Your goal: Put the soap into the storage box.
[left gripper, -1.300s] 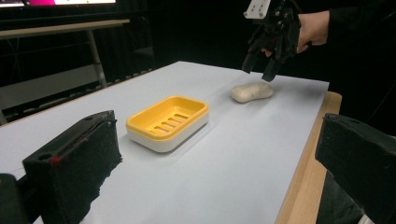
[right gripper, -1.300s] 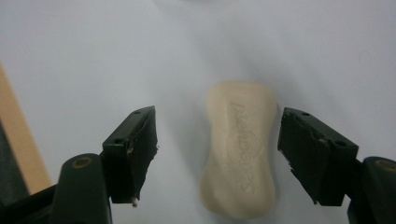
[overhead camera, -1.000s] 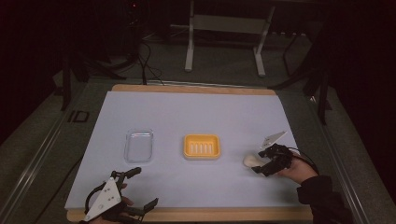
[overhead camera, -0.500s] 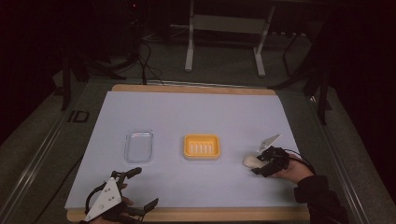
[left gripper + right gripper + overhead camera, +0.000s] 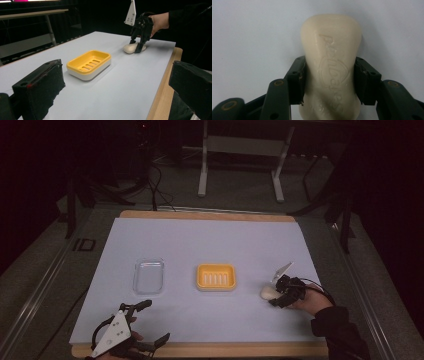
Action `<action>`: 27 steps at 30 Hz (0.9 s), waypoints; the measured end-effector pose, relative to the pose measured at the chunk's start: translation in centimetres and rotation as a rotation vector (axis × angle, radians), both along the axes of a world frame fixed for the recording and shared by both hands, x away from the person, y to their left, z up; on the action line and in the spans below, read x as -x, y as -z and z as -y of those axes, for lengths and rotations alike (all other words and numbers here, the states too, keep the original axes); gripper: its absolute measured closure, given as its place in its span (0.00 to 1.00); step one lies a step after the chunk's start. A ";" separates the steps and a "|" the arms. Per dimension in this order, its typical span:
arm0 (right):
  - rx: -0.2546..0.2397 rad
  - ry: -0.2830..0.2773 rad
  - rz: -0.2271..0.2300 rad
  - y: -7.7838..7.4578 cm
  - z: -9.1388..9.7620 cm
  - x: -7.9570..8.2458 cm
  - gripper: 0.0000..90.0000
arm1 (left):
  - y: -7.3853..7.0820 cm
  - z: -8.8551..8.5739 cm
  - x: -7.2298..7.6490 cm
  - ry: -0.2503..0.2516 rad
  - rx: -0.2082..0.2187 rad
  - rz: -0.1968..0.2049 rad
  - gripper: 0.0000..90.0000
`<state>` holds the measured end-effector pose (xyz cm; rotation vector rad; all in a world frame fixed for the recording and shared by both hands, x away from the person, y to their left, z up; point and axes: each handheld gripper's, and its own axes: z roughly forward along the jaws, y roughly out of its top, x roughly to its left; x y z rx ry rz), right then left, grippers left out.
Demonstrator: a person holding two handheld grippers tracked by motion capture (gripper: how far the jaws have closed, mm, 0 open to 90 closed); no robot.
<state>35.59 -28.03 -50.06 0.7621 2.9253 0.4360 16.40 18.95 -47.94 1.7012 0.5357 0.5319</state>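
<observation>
High view: the table carries a pale sheet with a wooden edge along its near and far sides.

The soap bar, cream-white, lies flat on the sheet at the lower right of the frame, just right of the yellow soap dish but clear of it. The right gripper sits over the soap's right end, with the person's hand and dark sleeve entering from the lower right corner. Its jaws have just been closing with the bar between them.

Right gripper view: the two black pads press on the bar's long sides about mid-length, one at centre left and one at centre right. The soap's far end runs up past the pads toward the top of the frame. Raised lettering shows on its top face, not readable. Jaws clenched on the bar, which rests on the sheet.

Left gripper view: the right gripper stands nearly upright over the soap at upper right, its grey plate pointing up. The dish sits at centre, slotted inside, white beneath the yellow. The view's own two jaws rise far apart at lower left and lower right with nothing between them.

High view again: the left gripper sits at the lower left, at the near table edge, jaws spread, nothing grasped. A clear plastic tray lies left of the dish, well apart from it.
</observation>
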 end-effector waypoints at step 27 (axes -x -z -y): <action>-0.034 -0.053 0.014 -3.3 1.0 -1.1 0.55 | 0.0 0.0 0.0 -0.002 0.003 -0.003 0.00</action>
